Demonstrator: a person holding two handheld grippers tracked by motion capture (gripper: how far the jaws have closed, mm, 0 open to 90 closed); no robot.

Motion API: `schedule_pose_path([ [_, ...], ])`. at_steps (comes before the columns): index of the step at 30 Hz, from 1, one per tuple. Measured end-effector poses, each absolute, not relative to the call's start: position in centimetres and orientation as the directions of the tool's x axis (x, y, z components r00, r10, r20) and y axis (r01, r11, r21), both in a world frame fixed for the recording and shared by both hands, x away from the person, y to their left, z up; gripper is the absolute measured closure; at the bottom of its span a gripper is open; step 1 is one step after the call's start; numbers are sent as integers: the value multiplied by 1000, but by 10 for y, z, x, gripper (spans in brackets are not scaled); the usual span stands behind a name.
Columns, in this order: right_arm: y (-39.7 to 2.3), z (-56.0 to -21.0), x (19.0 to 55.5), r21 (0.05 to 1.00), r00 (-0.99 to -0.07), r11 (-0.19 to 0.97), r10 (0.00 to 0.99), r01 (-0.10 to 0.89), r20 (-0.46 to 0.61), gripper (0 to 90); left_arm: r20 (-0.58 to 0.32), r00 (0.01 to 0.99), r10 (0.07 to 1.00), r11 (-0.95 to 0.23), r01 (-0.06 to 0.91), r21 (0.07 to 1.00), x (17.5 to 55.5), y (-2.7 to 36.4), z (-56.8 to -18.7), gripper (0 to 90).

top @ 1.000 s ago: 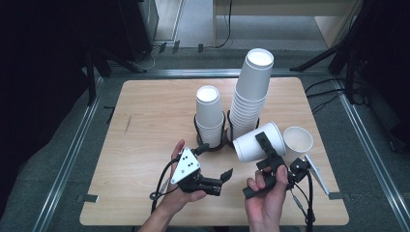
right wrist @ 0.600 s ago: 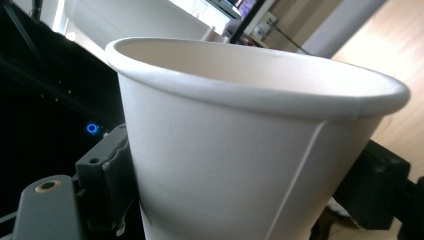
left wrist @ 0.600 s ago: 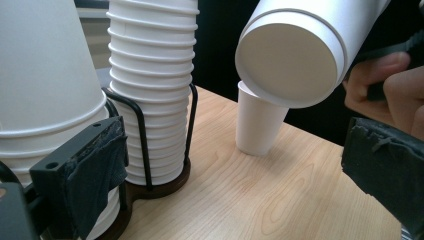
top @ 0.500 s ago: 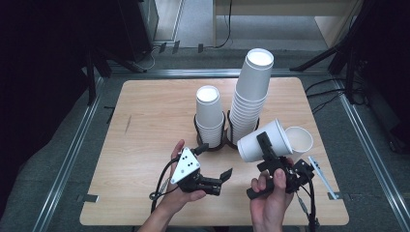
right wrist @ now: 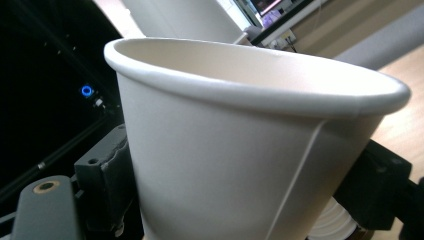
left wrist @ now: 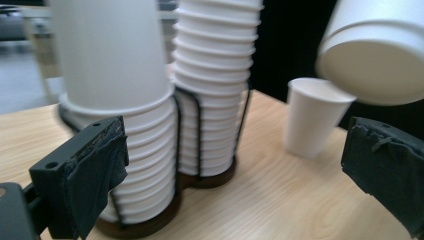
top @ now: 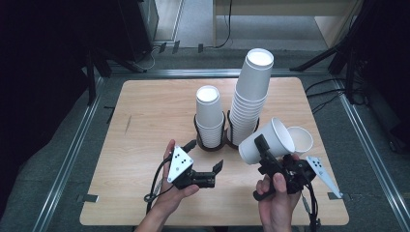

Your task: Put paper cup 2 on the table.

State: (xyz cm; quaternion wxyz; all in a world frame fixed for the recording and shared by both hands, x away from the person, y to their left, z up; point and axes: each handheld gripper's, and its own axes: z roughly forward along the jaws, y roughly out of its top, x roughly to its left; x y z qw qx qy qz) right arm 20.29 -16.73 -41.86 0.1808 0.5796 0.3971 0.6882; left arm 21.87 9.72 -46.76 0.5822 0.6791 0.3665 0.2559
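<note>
My left gripper (top: 205, 163): black body, grey three-cornered plate on top with black dots.
My left jaws: black blocks, each faced with a dark, ragged pad (left wrist: 97, 172); a small round hole in the block.
My left cable (top: 155, 183): thin, black, looped.
My right gripper (top: 265, 152): black, grey dotted plate, black cable.
My forearms: bare, no sleeves.

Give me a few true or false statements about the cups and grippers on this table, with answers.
1. The right gripper holds a paper cup. True.
2. The held cup stands upright. False: it is tilted on its side, off the table.
3. The left gripper grips a cup. False: its jaws are open with nothing between them.
4. The tall stack stands right of the short stack in the high view. True.
5. A single cup stands upright beside the held one. True.
</note>
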Motion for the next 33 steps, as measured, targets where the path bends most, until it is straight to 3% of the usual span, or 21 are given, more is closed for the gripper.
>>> schedule_pose_path([
  [15, -159, -422, 201, 916, -214, -384, 891, 118, 401, 151, -116, 511, 852, -30, 269, 963, 210, 134, -484, 0],
  [27, -159, -434, 207, 947, -220, -311, 921, 79, 321, 152, -158, 406, 900, 32, 299, 954, 205, 172, -499, 0],
  [33, -150, -449, 209, 984, -205, -178, 962, 30, 180, 152, -171, 359, 918, 54, 313, 948, 203, 190, -506, 0],
])
